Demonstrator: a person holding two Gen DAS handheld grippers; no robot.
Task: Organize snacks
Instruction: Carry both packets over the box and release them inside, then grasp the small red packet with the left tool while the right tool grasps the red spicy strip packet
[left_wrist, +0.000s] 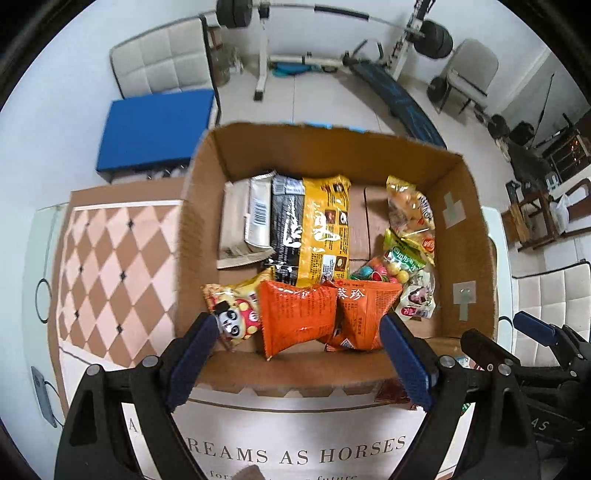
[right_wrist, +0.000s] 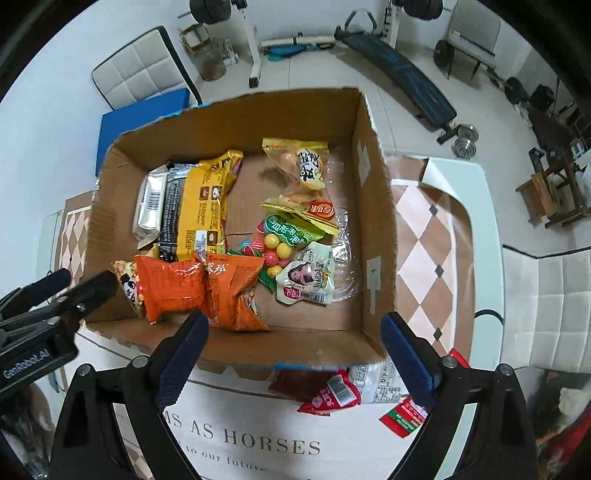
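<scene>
An open cardboard box (left_wrist: 476, 254) (right_wrist: 373, 192) stands on the table and holds snack packs. Two orange packets (left_wrist: 299, 317) (right_wrist: 177, 284) lie at its near wall, beside a panda-print packet (left_wrist: 232, 314). A yellow-black pack (left_wrist: 325, 229) (right_wrist: 207, 206) and a white pack (left_wrist: 247, 221) lie at the back left. Candy bags (left_wrist: 406, 254) (right_wrist: 295, 229) fill the right side. My left gripper (left_wrist: 299, 354) is open and empty over the box's near wall. My right gripper (right_wrist: 291, 354) is open and empty over the near right corner. Red and white packets (right_wrist: 332, 395) lie on the table outside the box.
The table has a checkered mat (left_wrist: 114, 266) (right_wrist: 428, 258) and a white cloth with lettering (left_wrist: 277, 450). A blue box (left_wrist: 155, 129) sits behind on the left. White chairs (left_wrist: 166, 59) (right_wrist: 554, 306), a weight bench (left_wrist: 399, 96) and barbells stand beyond.
</scene>
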